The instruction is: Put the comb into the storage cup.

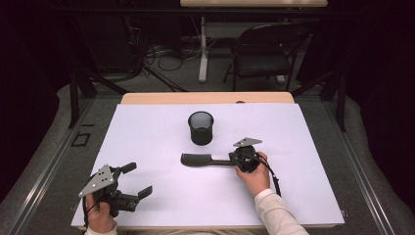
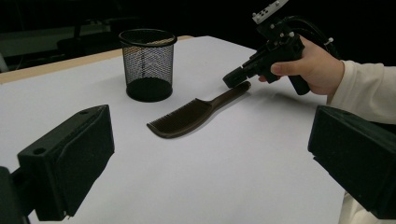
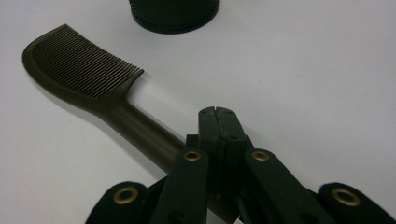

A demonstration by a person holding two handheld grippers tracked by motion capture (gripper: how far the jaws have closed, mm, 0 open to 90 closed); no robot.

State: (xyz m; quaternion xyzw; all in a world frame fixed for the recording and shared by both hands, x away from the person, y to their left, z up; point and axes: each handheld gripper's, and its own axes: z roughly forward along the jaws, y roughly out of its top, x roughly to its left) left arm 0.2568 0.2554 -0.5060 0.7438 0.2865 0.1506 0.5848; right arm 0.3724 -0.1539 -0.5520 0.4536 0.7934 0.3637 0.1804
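The white counter has broad open room around everything, with bare surface out to each edge. A dark plastic comb lies flat near the middle, fine teeth facing the round black wire-mesh cup standing upright just behind it. The right gripper tilts down at the comb's handle end, jaws pressed together; whether they pinch the handle I cannot tell. The left gripper rests near the front edge, jaws wide apart, holding nothing.
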